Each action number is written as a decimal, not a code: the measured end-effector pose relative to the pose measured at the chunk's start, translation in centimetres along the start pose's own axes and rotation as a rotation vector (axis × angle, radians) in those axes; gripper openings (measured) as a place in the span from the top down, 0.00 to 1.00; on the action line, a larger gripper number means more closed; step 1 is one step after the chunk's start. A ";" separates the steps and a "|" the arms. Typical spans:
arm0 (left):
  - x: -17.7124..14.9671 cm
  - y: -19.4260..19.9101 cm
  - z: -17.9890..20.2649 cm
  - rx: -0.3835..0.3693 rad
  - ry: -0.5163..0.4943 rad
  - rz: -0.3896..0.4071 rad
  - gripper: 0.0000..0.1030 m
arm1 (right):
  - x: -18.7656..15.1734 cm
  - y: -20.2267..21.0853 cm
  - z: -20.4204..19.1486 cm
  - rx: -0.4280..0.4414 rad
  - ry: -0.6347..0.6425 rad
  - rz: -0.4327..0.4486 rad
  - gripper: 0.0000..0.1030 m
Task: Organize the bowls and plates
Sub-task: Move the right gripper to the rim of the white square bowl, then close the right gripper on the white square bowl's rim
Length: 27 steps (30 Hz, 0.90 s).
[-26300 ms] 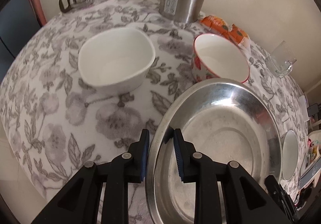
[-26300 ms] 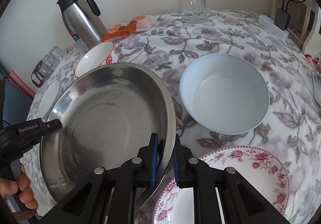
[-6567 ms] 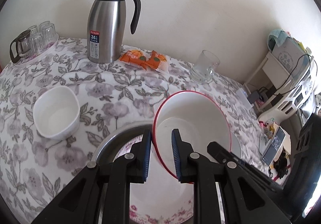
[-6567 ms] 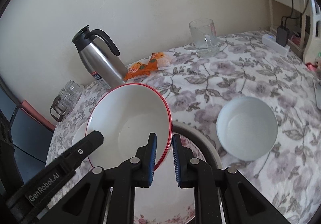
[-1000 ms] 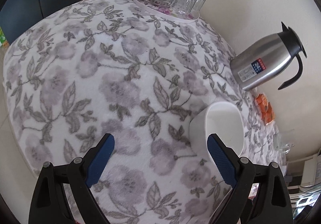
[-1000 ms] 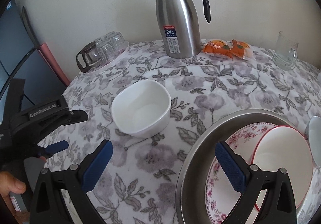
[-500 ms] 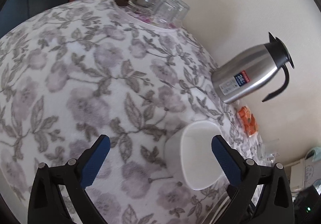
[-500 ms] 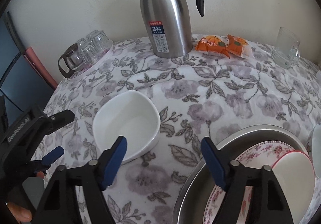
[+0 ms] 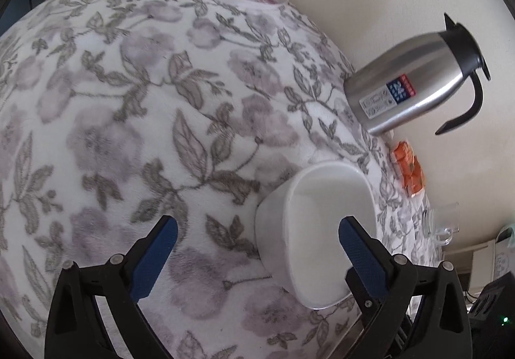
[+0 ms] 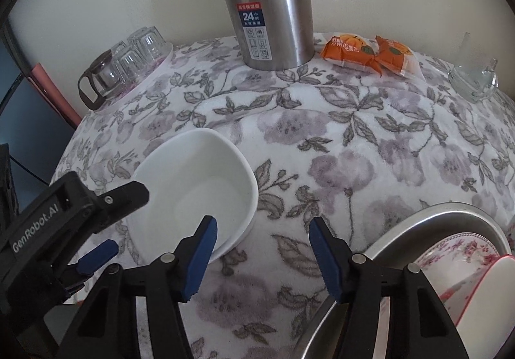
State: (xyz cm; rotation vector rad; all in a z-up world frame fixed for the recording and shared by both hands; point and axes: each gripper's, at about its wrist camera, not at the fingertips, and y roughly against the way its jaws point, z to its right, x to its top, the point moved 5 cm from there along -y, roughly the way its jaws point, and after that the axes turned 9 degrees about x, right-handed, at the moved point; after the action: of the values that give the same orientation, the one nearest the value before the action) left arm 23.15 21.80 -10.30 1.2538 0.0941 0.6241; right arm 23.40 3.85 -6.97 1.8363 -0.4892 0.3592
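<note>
Both grippers have dropped toward the white bowl (image 10: 196,194), left gripper (image 9: 257,249) spread wide, right gripper (image 10: 262,254) narrowing its empty fingers, ready to grasp it

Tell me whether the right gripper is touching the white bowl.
Cannot tell. In the right wrist view, the right gripper has one pad overlapping the white bowl's rim; no gap or contact shows plainly.

The left gripper (image 9: 256,241) has its blue-padded fingers (image 9: 154,257) spread wide over the floral-clothed bench (image 9: 128,101), the rounded white ceramic bowl (image 9: 317,230) partly between them, untouched.
</note>
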 end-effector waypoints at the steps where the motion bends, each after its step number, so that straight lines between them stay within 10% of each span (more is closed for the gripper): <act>1: -0.1 -0.2 0.1 0.000 -0.004 -0.004 0.04 | 0.0 -0.3 0.0 0.000 0.002 -0.005 0.40; 10: -0.1 -1.9 0.6 0.008 -0.011 -0.016 0.07 | 0.3 -2.4 0.3 0.000 -0.008 -0.028 0.42; 23: 0.3 -3.5 0.9 0.001 -0.020 -0.033 0.75 | 1.1 -3.0 0.2 -0.012 0.031 -0.027 0.54; 27: 0.2 -3.5 1.2 -0.016 -0.028 -0.039 0.82 | 1.0 -3.0 -0.3 0.003 0.042 -0.028 0.65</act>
State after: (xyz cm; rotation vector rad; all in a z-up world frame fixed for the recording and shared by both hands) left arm 25.18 20.29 -13.05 1.2424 0.0900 0.5726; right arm 25.76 4.76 -8.93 1.8335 -0.4337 0.3790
